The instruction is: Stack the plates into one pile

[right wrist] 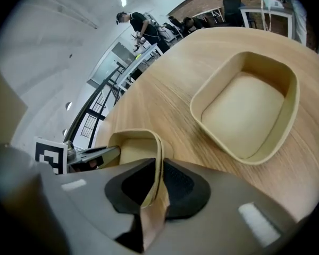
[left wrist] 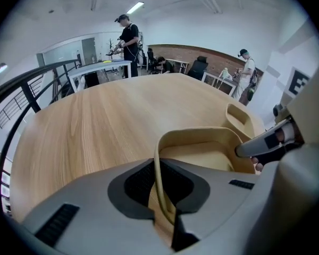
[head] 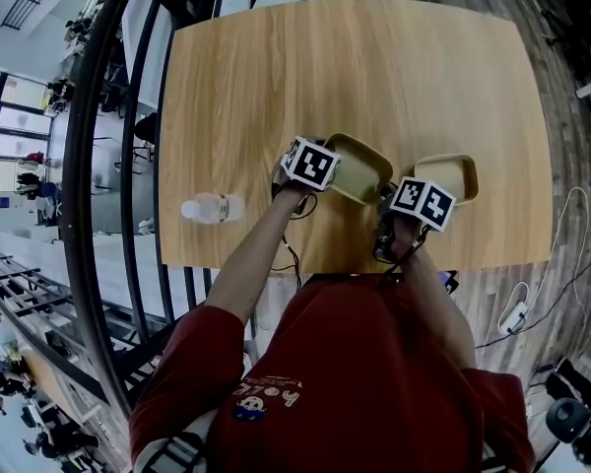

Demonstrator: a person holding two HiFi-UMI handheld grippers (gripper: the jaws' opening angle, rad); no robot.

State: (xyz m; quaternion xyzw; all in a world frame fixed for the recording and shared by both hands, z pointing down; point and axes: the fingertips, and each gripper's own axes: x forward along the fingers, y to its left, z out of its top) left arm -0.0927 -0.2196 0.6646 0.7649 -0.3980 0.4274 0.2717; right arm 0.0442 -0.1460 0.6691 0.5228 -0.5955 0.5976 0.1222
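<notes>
Plates not yet piled; one plate (head: 355, 168) is held tilted over the worktop (head: 276, 87); left gripper (left wrist: 162, 195) jaws pinch one rim, right gripper (right wrist: 151, 193) jaws pinch the opposite rim; second plate (head: 451, 177) lies flat just beside; remaining step, by my read: set the held one into it.

Plastic bottle (head: 213, 208) lying on wooden table (head: 276, 87) (near left edge); black railing (head: 72, 166) beside.
</notes>
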